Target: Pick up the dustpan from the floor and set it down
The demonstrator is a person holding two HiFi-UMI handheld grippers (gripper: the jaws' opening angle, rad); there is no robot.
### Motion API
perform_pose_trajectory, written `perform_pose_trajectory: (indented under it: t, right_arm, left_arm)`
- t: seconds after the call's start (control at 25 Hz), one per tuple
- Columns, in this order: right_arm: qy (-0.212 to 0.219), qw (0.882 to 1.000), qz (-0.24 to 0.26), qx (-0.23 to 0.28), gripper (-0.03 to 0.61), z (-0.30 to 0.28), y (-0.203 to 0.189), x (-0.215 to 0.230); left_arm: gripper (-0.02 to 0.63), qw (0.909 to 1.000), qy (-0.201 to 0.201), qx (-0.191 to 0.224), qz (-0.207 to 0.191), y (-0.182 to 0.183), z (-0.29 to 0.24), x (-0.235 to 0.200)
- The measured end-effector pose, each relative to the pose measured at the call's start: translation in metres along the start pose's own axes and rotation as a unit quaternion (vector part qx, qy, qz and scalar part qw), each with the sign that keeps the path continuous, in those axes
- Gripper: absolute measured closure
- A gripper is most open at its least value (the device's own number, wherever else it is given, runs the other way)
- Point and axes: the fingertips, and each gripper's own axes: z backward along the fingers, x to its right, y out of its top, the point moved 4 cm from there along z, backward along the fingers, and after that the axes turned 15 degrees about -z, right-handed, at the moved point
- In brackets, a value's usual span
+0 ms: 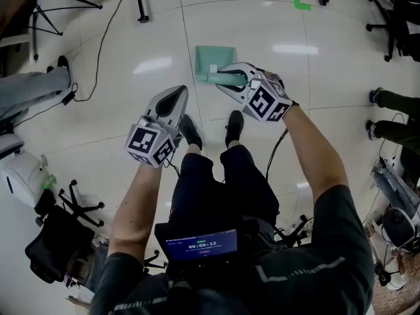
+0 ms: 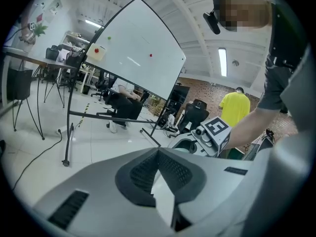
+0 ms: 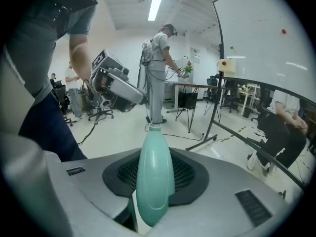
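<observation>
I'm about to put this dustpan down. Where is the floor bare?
Bare tiles lie beyond the dustpan, between the black cable at left and the green tape. Crowded: people's feet at the right edge, your shoes behind it.

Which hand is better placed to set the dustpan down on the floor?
Right. The right gripper is closed on the green dustpan by its handle; the left gripper holds nothing and is apart from the dustpan.

Head view steeply downward onto floor (image 1: 164,38), gripper views low, near-level, both catching whiteboard (image 2: 133,58)
</observation>
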Motion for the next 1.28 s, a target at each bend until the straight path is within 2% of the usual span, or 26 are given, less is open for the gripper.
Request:
perform_pose_trajectory:
  t: [0.16, 0.32, 0.56, 0.8, 0.92, 1.04, 1.16, 1.28]
  right_arm:
    - [-0.008, 1.000, 0.007, -0.016, 0.439, 0.004, -0.008, -0.014]
    - [-0.018, 0.999, 0.005, -0.039, 0.402, 0.011, -0.016, -0.028]
    - [-0.019, 0.998, 0.001, -0.067, 0.389, 0.020, -0.027, -0.069]
    - [-0.035, 0.998, -0.030, -0.053, 0.383, 0.053, -0.012, -0.101]
    - [-0.050, 0.998, -0.033, -0.032, 0.383, 0.088, 0.026, -0.122]
    - [-0.075, 0.996, -0.038, 0.007, 0.383, 0.132, 0.091, -0.139]
    - [-0.092, 0.992, -0.068, 0.061, 0.383, 0.173, 0.160, -0.158]
    - [-0.102, 0.983, -0.101, 0.110, 0.385, 0.210, 0.213, -0.183]
  left_arm:
    - [0.588, 1.0000, -0.003, 0.000, 0.002, 0.001, 0.003, 0.011]
    - [0.588, 0.9996, 0.007, 0.014, 0.025, 0.006, 0.017, 0.015]
    - [0.588, 0.9996, 0.002, 0.013, 0.024, 0.008, 0.043, 0.030]
    - [0.588, 0.9995, -0.009, 0.027, 0.015, 0.034, 0.071, 0.055]
    - [0.588, 0.9989, -0.015, 0.042, 0.009, 0.070, 0.096, 0.075]
    - [0.588, 0.9972, -0.021, 0.072, -0.006, 0.129, 0.130, 0.087]
    - [0.588, 0.9943, -0.021, 0.101, -0.025, 0.185, 0.165, 0.098]
    - [0.588, 0.9914, -0.031, 0.119, -0.044, 0.228, 0.196, 0.123]
